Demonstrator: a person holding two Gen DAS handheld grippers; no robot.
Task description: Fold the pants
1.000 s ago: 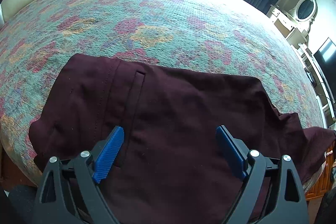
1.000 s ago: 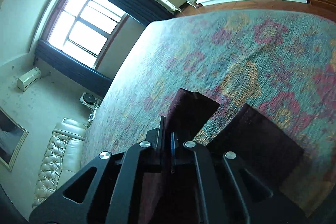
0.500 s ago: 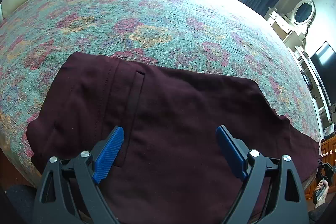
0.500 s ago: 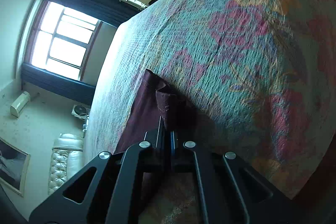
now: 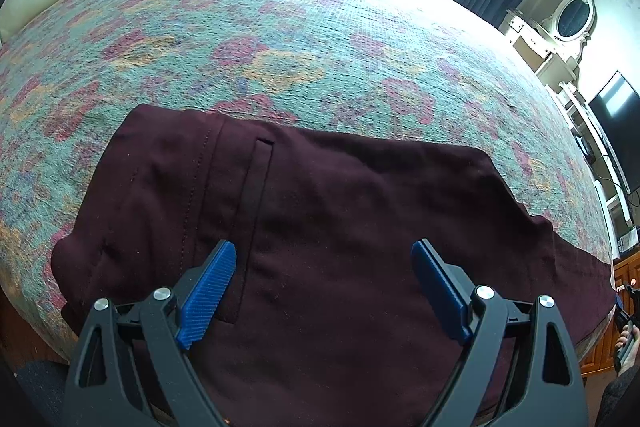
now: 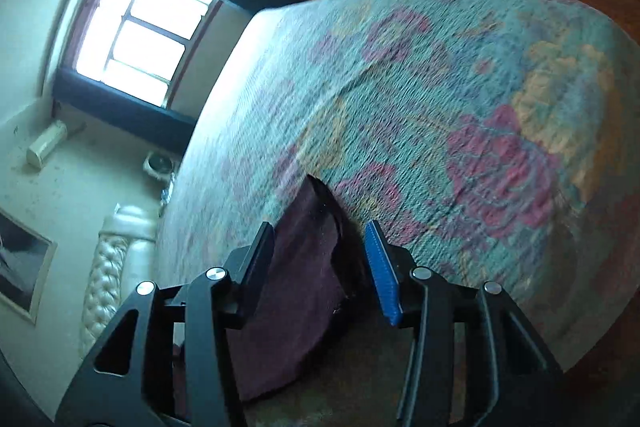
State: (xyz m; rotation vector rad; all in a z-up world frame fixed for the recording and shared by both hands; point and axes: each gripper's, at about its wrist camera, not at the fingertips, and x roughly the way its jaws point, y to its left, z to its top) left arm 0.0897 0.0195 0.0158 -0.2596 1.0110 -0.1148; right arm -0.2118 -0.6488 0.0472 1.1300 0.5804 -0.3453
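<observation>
- While the left gripper (image 5: 324,291) hung over the pants (image 5: 340,227), its jaws stood wide apart, blue pads clear of each other, nothing pinched between them; whether the tips touched the cloth could not be told.
- Right gripper (image 6: 320,263): jaws partway apart and opening. One end of the pants (image 6: 304,259) lay between the fingers, close to the dark left finger (image 6: 256,259); the blue-padded right finger (image 6: 382,267) stood off from the cloth, so no grip was evident. View blurred.
- Pants: dark maroon, spread flat on the flowered bed cover (image 5: 300,47), at its near edge, lying crosswise in the left wrist view.
- Waist end toward the left of that view, with stitched seams and a narrow welt pocket (image 5: 256,195) running up the fabric between the pads' line and the far edge.
- Leg portion stretched off to the right, narrowing toward the bed's right edge; a few soft wrinkles at the left corner, otherwise smooth.
- At the far right edge of the left wrist view, the person's hand (image 5: 624,343) showed on a gripper handle, partly cut off.
- Right wrist view: the pants' end sat as a narrow strip, slightly raised at its edge, with a shadow beside it on the cover (image 6: 460,107).
</observation>
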